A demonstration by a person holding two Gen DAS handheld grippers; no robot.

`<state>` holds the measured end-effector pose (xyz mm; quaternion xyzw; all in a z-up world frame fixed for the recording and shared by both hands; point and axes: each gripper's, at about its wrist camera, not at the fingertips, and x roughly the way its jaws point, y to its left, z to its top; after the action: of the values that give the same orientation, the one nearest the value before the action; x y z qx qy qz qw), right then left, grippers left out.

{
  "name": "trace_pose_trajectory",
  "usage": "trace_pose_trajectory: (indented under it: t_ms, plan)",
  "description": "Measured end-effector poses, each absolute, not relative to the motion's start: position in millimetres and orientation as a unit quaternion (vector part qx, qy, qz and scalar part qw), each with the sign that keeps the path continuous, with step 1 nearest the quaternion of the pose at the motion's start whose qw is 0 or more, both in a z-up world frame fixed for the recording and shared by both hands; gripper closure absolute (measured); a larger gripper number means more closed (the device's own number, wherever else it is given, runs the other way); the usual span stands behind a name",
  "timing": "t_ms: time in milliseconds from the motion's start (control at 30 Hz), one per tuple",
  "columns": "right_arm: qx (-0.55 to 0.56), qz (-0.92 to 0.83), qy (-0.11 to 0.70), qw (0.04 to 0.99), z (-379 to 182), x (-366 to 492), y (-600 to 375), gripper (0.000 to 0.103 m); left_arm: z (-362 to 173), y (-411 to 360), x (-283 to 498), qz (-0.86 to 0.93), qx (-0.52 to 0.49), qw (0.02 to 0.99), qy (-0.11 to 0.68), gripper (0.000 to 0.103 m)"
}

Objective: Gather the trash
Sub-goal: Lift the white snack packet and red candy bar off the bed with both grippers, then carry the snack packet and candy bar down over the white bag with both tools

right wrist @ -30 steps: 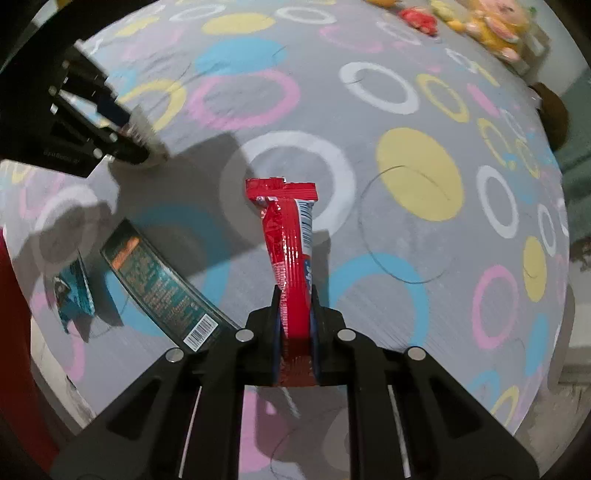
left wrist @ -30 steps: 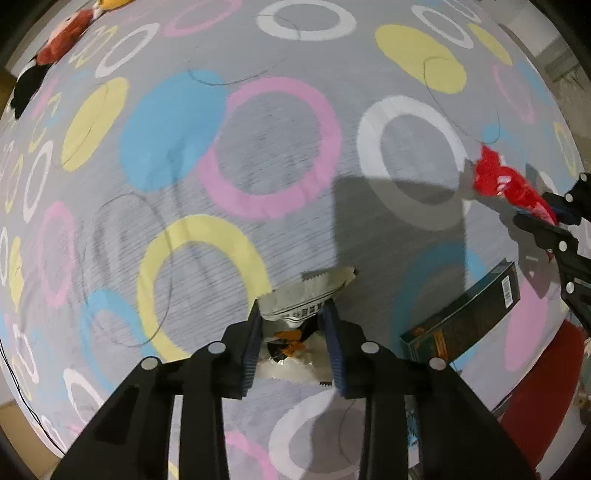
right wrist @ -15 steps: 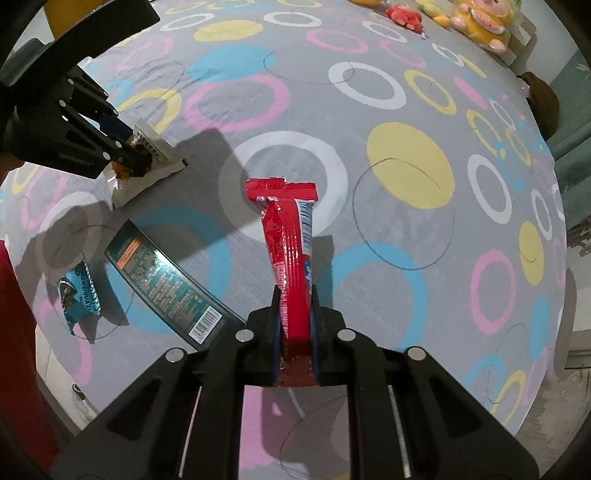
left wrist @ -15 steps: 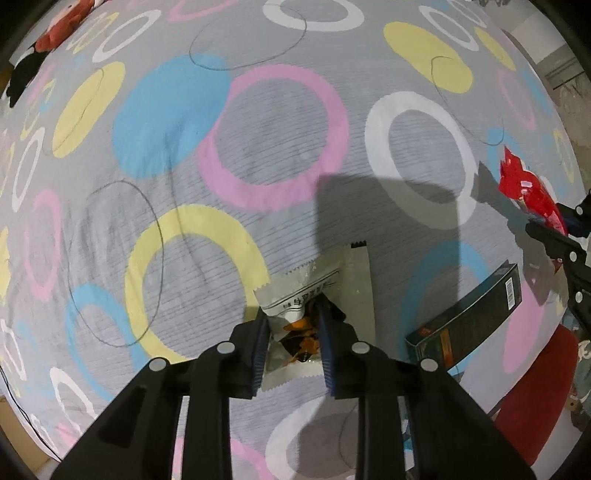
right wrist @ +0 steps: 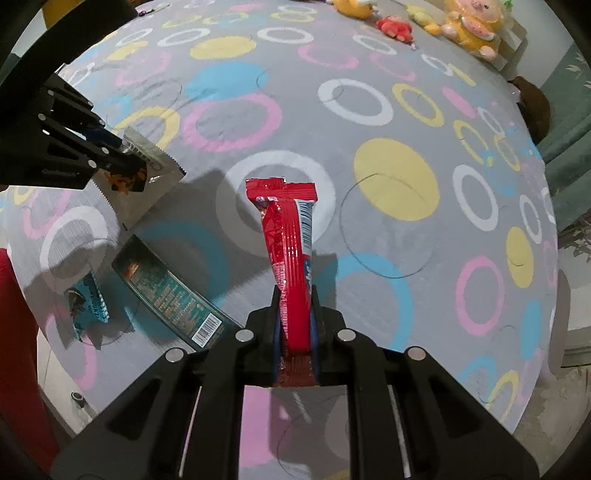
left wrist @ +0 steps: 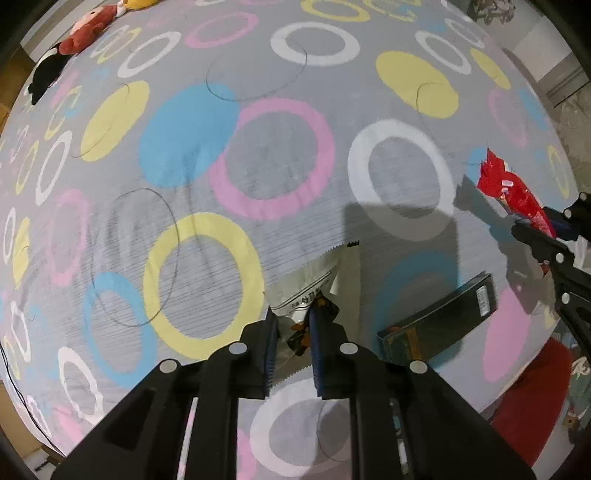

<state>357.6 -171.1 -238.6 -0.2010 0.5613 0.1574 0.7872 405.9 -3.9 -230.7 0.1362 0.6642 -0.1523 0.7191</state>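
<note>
My left gripper (left wrist: 293,325) is shut on a silver snack wrapper (left wrist: 314,284) with orange print, held just above the ringed carpet; it also shows in the right wrist view (right wrist: 147,173), hanging from the left gripper (right wrist: 122,158). My right gripper (right wrist: 293,314) is shut on a long red wrapper (right wrist: 290,243) that stands up from the jaws; in the left wrist view the red wrapper (left wrist: 513,192) shows at the right edge. A dark green box (right wrist: 166,291) and a small blue wrapper (right wrist: 90,306) lie on the carpet between the grippers.
The grey carpet (left wrist: 258,155) with coloured rings covers the floor. Plush toys (right wrist: 469,26) sit along its far edge, and more plush toys (left wrist: 88,31) lie at the far left. A red object (left wrist: 532,391) lies at the near carpet edge. Bare floor (right wrist: 543,417) borders the carpet.
The left gripper closed tighter on the silver wrapper and lifted it off the carpet. The right gripper kept holding the red wrapper and rose slightly.
</note>
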Motion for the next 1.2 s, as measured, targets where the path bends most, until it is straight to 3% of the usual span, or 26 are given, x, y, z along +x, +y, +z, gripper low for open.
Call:
trace_pose_trajectory:
  t_ms: [467,833,1200]
  plan:
    - [-0.194,0.141,0.518,0.821,-172.9,323.7,-169.1,0.090,-156.9,27.4,366.2,-0.147,0.106,0.760,0.624,0.088]
    - [-0.198,0.146,0.481,0.842,-111.3,248.2,-146.2,0.090,-93.1,20.0,297.5,-0.160,0.106,0.792,0.580,0.088]
    - [-0.201,0.173,0.470,0.842,-90.0,143.6,-120.3,0.090,-86.7,23.0,212.1,-0.168,0.092,0.792,0.579,0.088]
